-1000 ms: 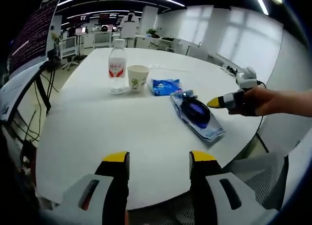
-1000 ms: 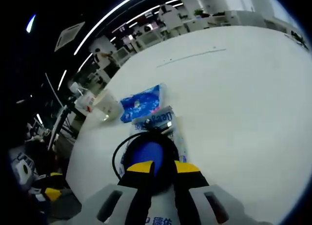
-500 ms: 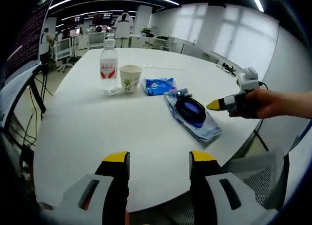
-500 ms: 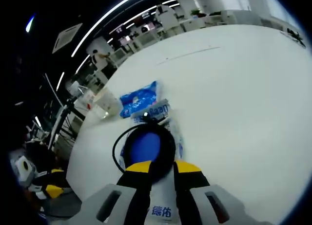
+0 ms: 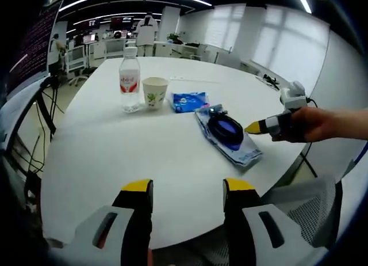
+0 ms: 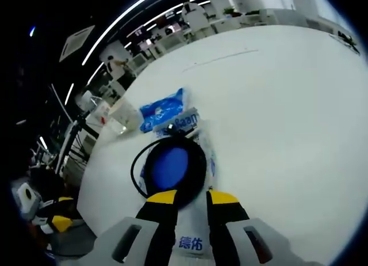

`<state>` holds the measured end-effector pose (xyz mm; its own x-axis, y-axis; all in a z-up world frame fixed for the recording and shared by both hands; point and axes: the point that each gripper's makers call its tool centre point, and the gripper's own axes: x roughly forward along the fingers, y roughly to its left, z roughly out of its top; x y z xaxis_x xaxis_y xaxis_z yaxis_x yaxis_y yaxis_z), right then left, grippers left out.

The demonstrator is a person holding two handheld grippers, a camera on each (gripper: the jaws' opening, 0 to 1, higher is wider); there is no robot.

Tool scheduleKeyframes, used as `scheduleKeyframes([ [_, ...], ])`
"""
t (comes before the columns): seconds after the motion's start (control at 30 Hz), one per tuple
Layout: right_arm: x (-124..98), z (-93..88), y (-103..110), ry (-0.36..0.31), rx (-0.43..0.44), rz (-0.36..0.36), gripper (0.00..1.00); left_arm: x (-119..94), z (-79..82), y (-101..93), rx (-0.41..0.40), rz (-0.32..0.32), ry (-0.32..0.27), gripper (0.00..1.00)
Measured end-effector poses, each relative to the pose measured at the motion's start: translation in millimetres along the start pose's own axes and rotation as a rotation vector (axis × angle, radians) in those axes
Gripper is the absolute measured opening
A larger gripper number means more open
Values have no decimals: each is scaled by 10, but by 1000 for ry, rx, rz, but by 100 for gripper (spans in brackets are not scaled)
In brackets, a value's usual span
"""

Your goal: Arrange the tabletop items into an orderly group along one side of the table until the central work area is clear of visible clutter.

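— Table (image 5: pixel 115 156) first: how far along is the tidying?

— Mostly done, by my reading. Ahead of the left gripper (image 5: pixel 187 188), whose jaws stand apart holding nothing, a bottle (image 5: pixel 129 79), cup (image 5: pixel 154 92) and blue packet (image 5: pixel 188 101) line up in a row at the far side.

— And what's left?

— One pouch (image 6: pixel 190 162) with a dark blue disc on it, lying askew just beyond the right gripper (image 6: pixel 187 198). Its jaws straddle the pouch's near end; whether they pinch it, I cannot tell. It likely needs nudging into line beside the packet.
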<state>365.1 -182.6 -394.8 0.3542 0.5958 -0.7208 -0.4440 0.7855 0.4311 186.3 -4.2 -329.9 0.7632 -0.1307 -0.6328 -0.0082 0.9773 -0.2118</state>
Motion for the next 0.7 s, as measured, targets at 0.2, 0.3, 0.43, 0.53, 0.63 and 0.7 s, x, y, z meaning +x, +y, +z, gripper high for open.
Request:
scheduleKeyframes([
  [0.2,10,-22,-13,6,22,-5,21,-30,15,48,-4,15,-8,48],
  [0.3,28,25,-24,-1,45,-7,22,-28,5,53,-5,18,-8,48],
  [0.43,60,81,-25,-8,52,-6,24,-39,5,41,-1,19,-7,49],
  [0.53,87,105,-16,-1,51,-7,26,-37,11,43,4,18,-7,49],
  [0.63,100,116,6,1,57,-6,27,-36,21,28,11,14,-7,49],
  [0.7,149,143,-12,10,49,-15,27,-30,19,23,17,12,-6,49],
])
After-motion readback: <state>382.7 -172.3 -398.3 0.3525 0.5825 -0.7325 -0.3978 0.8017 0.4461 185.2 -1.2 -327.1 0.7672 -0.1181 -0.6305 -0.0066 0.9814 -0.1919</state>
